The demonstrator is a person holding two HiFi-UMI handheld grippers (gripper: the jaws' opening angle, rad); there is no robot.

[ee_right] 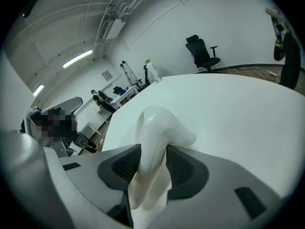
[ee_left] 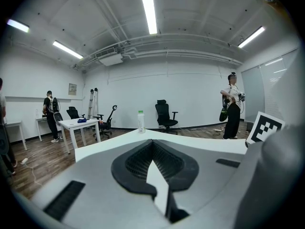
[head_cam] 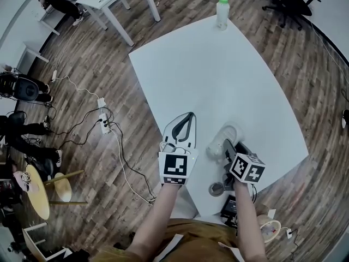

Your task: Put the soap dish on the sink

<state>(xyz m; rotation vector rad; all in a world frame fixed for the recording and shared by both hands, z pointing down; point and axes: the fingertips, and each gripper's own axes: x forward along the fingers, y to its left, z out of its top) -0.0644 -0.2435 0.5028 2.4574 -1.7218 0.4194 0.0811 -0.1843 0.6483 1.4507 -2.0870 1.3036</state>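
Note:
A glossy white soap dish (head_cam: 225, 137) (ee_right: 159, 128) hangs just above the near part of the white table (head_cam: 218, 75). My right gripper (head_cam: 229, 147) (ee_right: 153, 162) is shut on it, its black pads pressing on both sides of the dish's curved wall. The dish's lower end is hidden behind the jaws. To its left, my left gripper (head_cam: 184, 125) (ee_left: 153, 160) sits low over the table with its tips together and nothing between them. No sink shows in any view.
A green-capped bottle (head_cam: 222, 12) (ee_left: 141, 121) (ee_right: 152, 71) stands at the table's far edge. A small round metal thing (head_cam: 216, 189) lies near the front edge. Cables and a power strip (head_cam: 103, 121) lie on the wooden floor at left. A person (ee_left: 232, 106) stands at the right.

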